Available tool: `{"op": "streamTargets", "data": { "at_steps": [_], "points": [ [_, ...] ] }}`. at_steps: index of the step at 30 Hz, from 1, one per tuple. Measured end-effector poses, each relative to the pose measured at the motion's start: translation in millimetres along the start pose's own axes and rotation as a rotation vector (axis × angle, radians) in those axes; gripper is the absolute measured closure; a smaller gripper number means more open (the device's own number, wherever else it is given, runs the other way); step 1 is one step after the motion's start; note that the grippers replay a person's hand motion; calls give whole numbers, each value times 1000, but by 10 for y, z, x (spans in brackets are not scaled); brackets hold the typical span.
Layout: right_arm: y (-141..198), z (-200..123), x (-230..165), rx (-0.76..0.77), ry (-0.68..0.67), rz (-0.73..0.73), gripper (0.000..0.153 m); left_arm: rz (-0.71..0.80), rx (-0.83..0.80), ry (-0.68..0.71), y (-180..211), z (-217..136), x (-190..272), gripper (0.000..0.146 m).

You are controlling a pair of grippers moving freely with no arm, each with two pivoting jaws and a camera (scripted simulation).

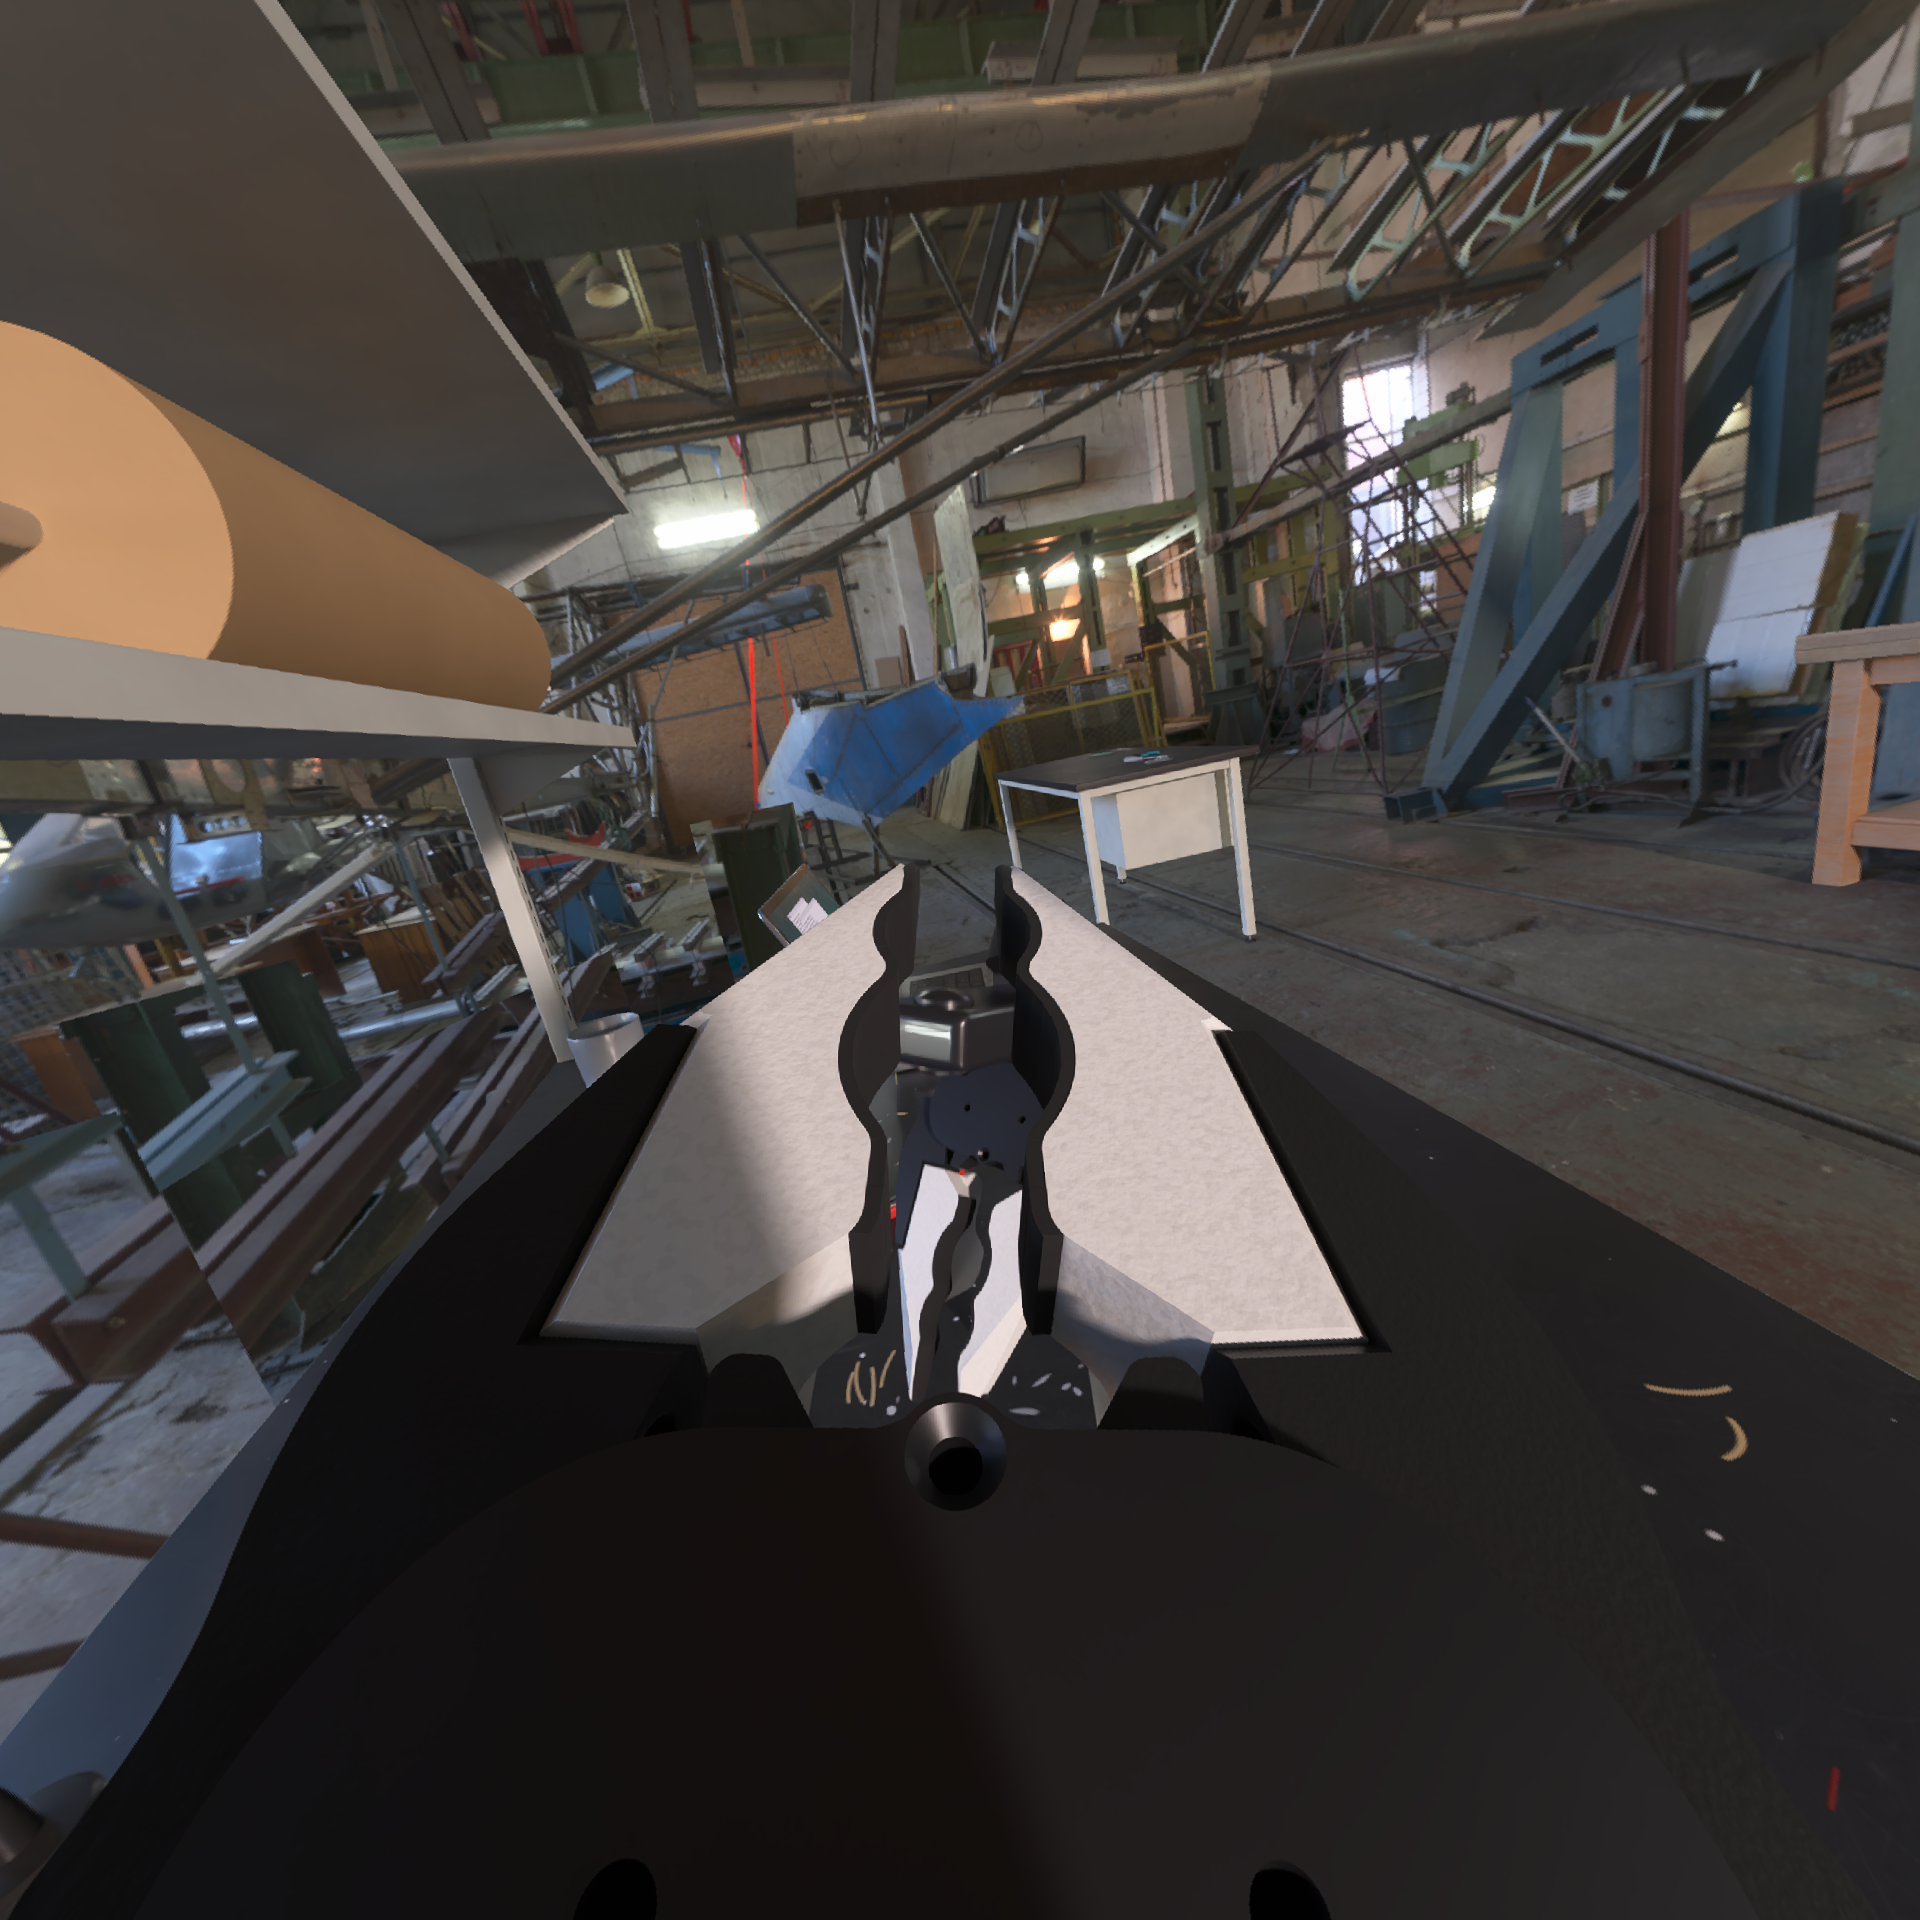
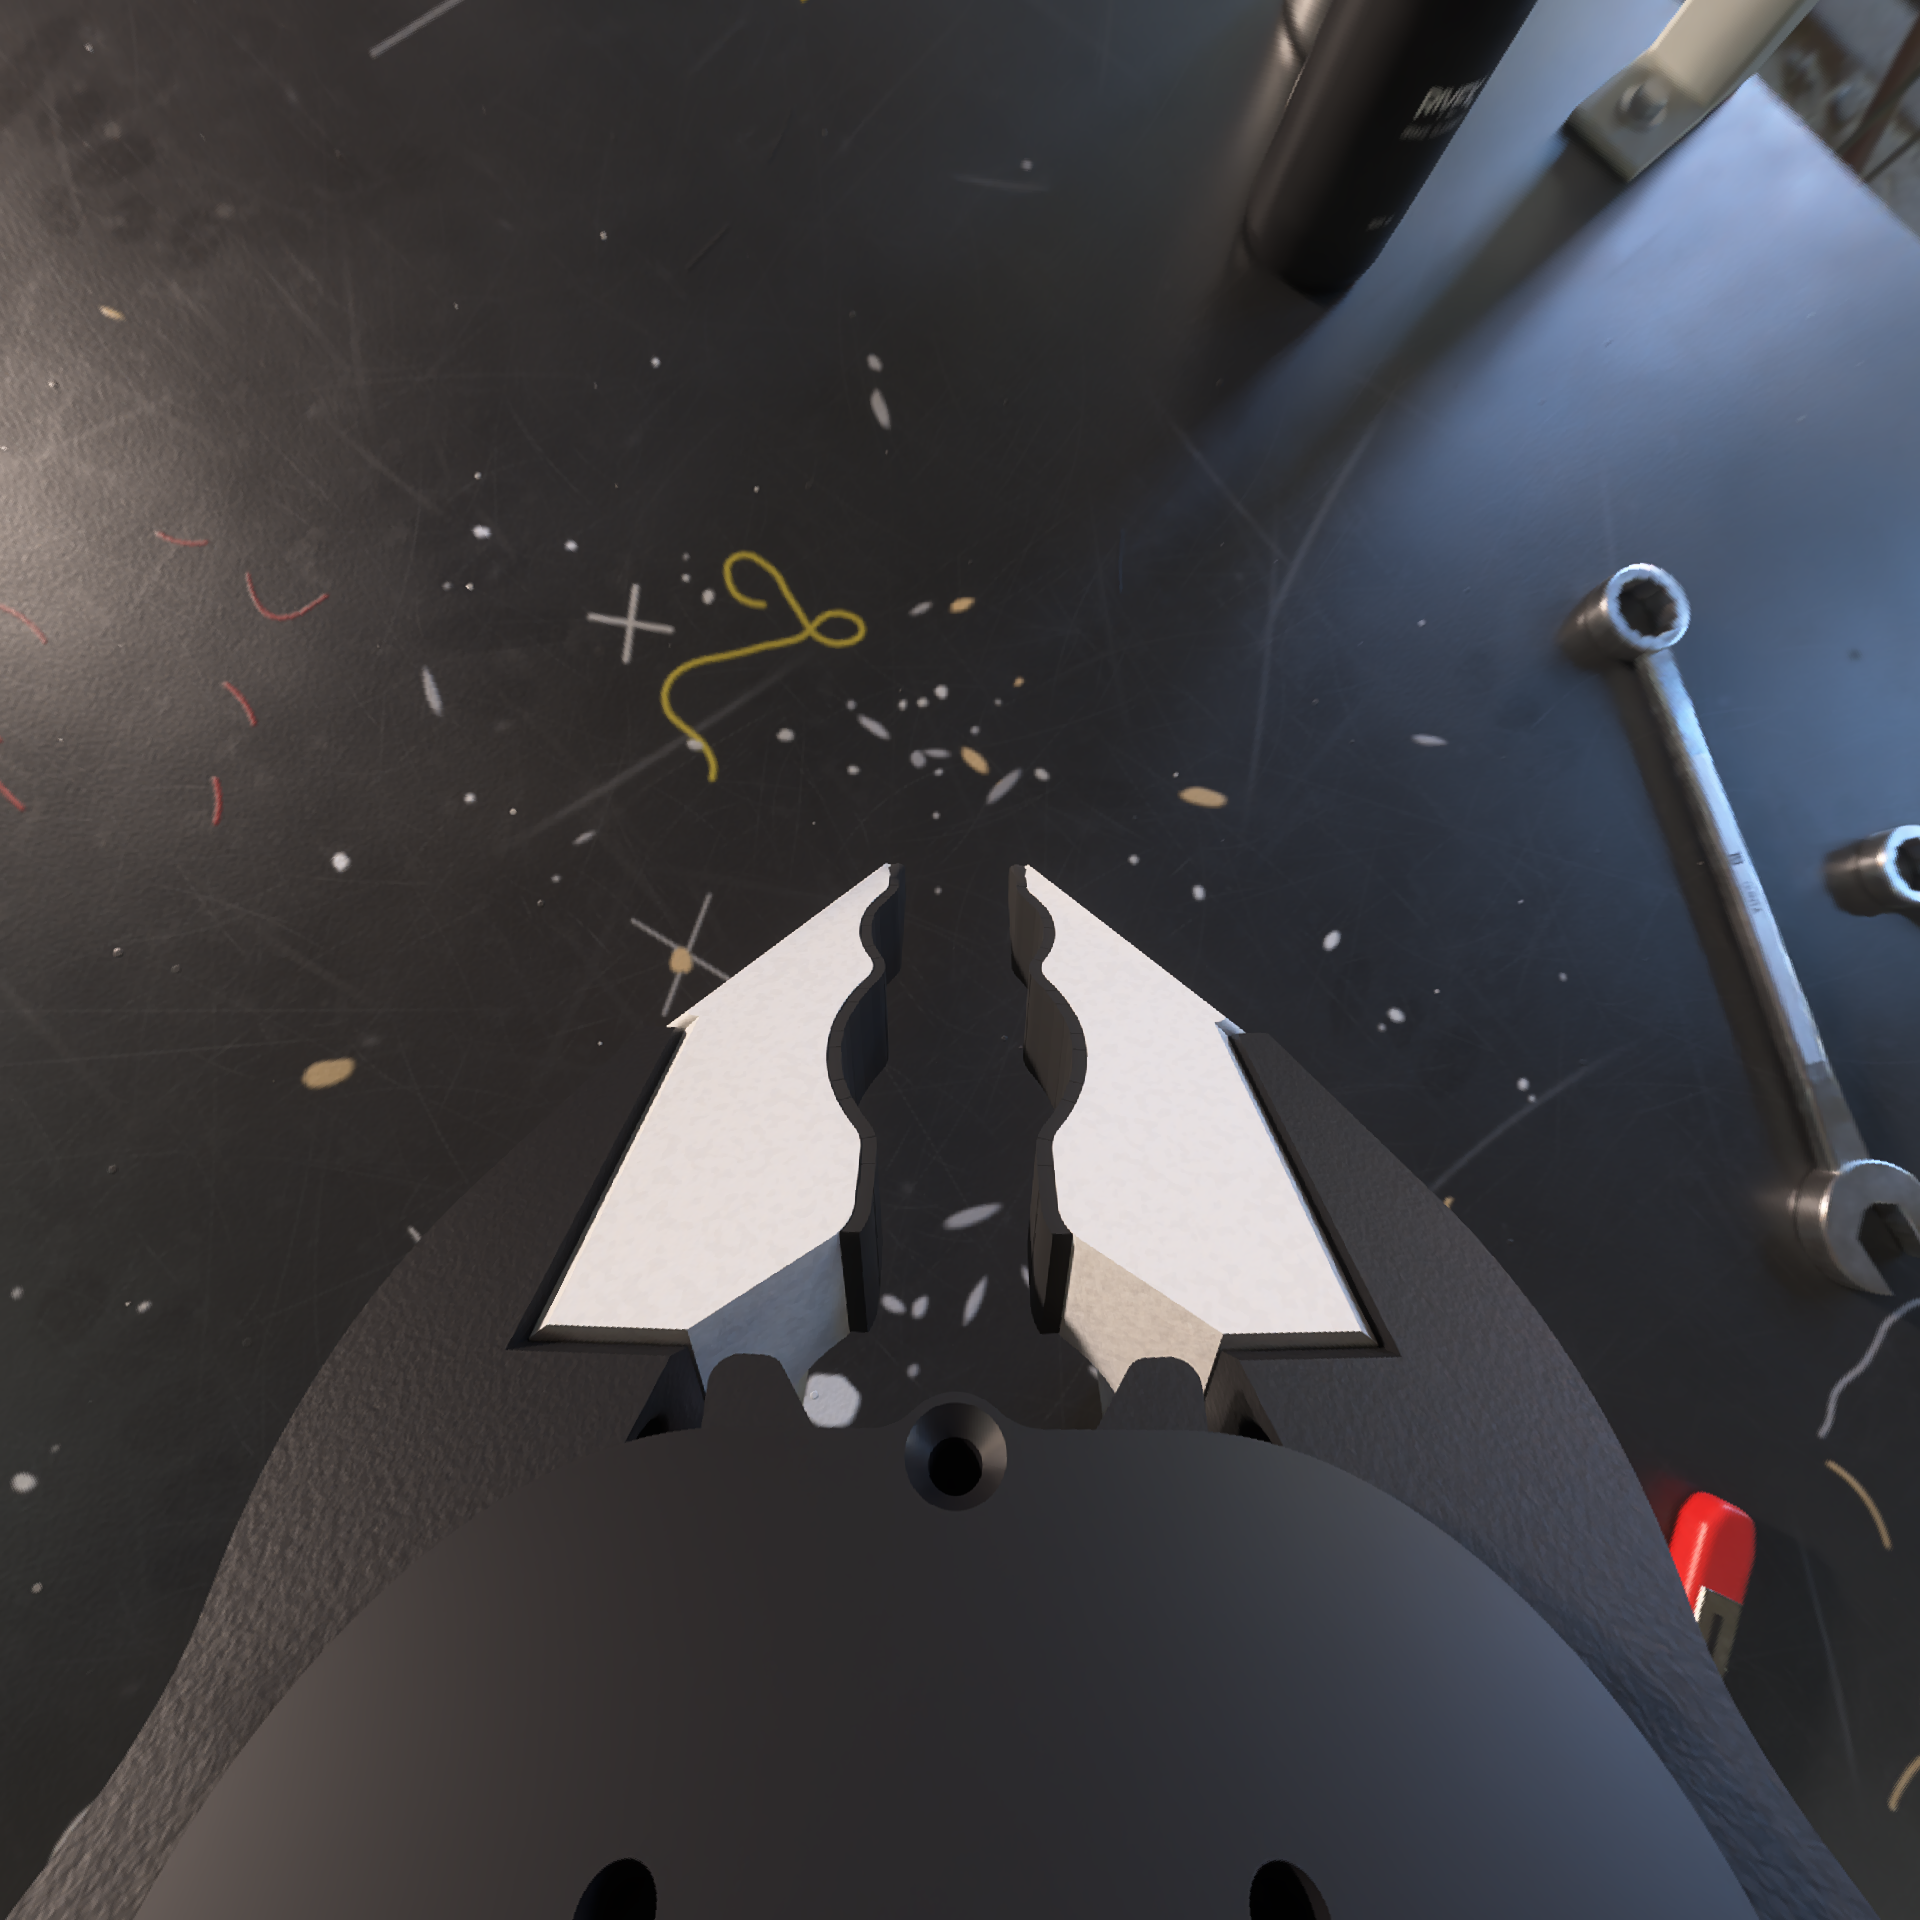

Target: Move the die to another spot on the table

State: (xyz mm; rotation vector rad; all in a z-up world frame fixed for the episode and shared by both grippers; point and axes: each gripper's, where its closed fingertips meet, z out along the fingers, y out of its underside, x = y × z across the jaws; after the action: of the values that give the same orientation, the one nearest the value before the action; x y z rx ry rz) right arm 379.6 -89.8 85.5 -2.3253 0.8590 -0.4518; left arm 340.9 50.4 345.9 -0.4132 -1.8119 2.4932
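No die shows in either view. My left gripper [image 1: 956, 878] is held level over the dark table [image 1: 1507, 1455], its white fingers slightly apart with nothing between them. Through the gap I see the right gripper's black body [image 1: 961, 1039] farther off, pointing down. In the right wrist view my right gripper [image 2: 954, 883] looks straight down at the scratched dark table top [image 2: 416, 312]. Its jaws are a little apart and empty, and it hangs above bare, speckled surface.
A steel wrench [image 2: 1725, 894], a socket [image 2: 1881, 873], a black bottle [image 2: 1351, 135] and a red-capped object [image 2: 1709, 1558] lie right of the right gripper. A yellow thread [image 2: 758, 644] lies ahead of it. A shelf with a brown paper roll [image 1: 260, 520] stands left of the left gripper.
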Motion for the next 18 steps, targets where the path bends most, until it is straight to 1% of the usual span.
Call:
{"op": "streamTargets", "data": {
  "at_steps": [3,11,15,18],
  "points": [
    [-28,-101,43,19,34,-2,133,3,-19,5,45,30,14,132],
    [220,-483,282,-20,169,60,133,16,-62,20,137,91,63,132],
    [501,-581,406,-97,229,90,132,18,-77,28,179,115,80,132],
    [828,-517,497,-215,250,118,127,21,-94,37,219,136,101,132]
  ]
}}
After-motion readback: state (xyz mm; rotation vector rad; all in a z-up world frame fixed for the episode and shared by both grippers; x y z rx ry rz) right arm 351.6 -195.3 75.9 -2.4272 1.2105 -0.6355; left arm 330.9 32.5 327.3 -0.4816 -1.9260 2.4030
